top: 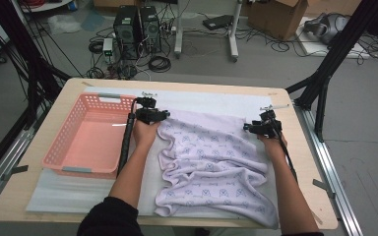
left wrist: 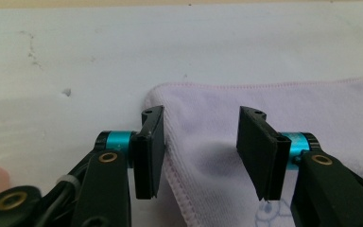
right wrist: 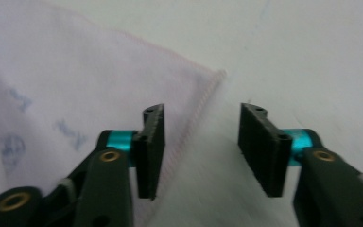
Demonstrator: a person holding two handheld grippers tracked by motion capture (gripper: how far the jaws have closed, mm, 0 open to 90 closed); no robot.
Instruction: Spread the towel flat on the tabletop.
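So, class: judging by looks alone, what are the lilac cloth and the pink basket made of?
Lilac cloth: probably soft knit or fleece fabric, matte; it rumples into folds, has a stitched hem and a printed pattern. Pink basket: likely moulded plastic, smooth with a slight sheen; stiff walls pierced by regular holes.

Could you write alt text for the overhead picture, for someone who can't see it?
A person's two hands, each holding a black gripper, the left gripper and the right gripper, rest at the far corners of a rumpled lilac patterned towel on a wooden table. An empty pink basket sits at the left.
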